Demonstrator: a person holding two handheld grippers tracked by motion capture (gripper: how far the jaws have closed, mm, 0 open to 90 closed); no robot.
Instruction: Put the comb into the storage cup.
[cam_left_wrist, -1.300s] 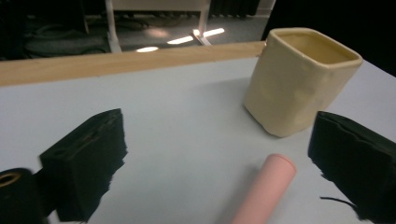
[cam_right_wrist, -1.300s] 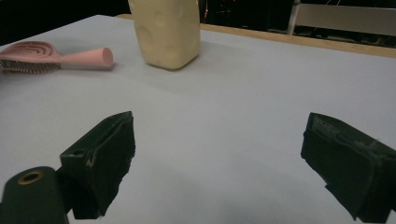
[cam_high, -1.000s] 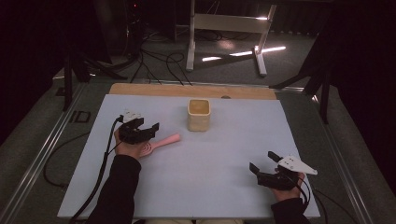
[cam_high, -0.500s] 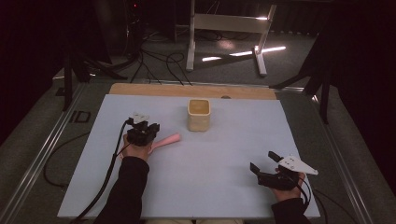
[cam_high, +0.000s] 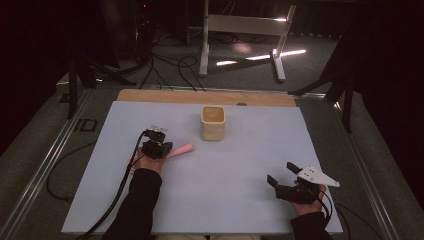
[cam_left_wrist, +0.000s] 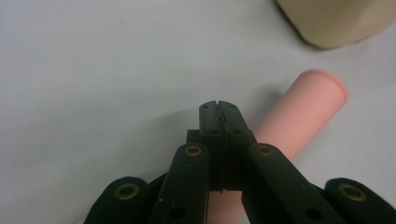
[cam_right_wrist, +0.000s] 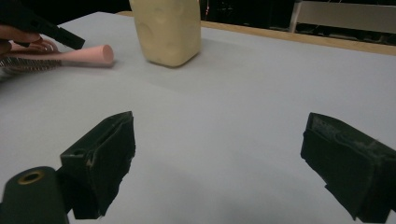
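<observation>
**Left jaws closed above the pink stick, right jaws wide open**

Left gripper (cam_high: 159, 148): in its own view I see the jaws pressed tip to tip, with nothing between them. They sit over the pink cylinder (cam_left_wrist: 299, 122), which runs underneath and out to the right. I can't tell if the tips touch it. The jaws have just been closing and ended empty.

The pink cylinder lies flat on the white table sheet (cam_high: 235, 175), just left of the cream cup (cam_high: 213, 122) and apart from it.

The left hand (cam_high: 146, 162) is behind the gripper, forearm in from the bottom edge, tool pointed away from me and down.

Right gripper (cam_high: 282, 173): jaws spread wide over bare sheet, holding nothing, near the right front corner. Right hand (cam_high: 306, 202) low, tool angled toward the table's middle.
</observation>
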